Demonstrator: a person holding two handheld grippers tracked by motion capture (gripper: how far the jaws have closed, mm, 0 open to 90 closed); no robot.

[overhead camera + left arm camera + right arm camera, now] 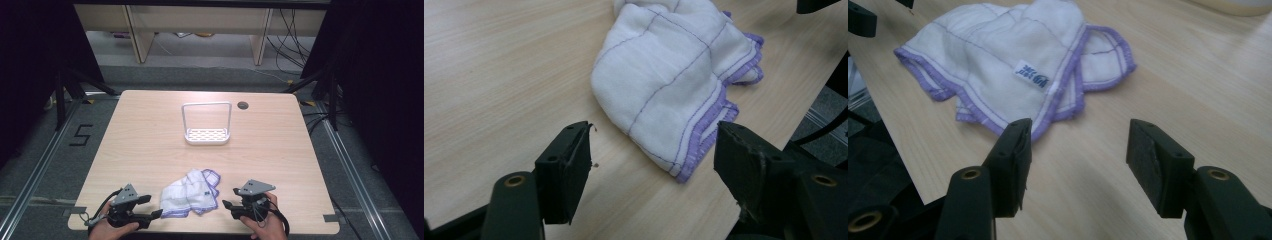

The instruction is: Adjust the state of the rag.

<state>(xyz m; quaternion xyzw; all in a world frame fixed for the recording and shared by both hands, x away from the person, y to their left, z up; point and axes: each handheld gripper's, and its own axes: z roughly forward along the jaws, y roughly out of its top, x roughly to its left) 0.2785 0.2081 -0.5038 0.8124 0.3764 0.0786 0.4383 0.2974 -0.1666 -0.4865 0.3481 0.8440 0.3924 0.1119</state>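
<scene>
My left tool [156, 206] sits near the table's near-left corner with its jaws released and parted, nothing between them; in the left gripper view the purple hem of the cloth [674, 85] lies just ahead of the gap, not touched. My right tool [229, 205] rests by the near edge, right of the middle, also released, with bare wood between its jaws and the cloth [1013, 65] just beyond its left jaw. The cloth [192, 192] is a crumpled white rag with thin purple grid lines and a purple stitched border, lying by the near edge between the two tools. A small white label [1030, 73] with blue characters is sewn on it; I cannot read them. The table [150, 140] is pale wood grain with rounded corners and a dark round cable hole [243, 105] near its far edge. A white rack [207, 131] with a tall hoop handle and slotted base stands around the middle, towards the far edge. Past the table the floor is grey, with a "5" [80, 135] marked on it off the left edge, metal rails along both sides, black drapes, loose cables at far right and light wooden furniture legs at the back.
</scene>
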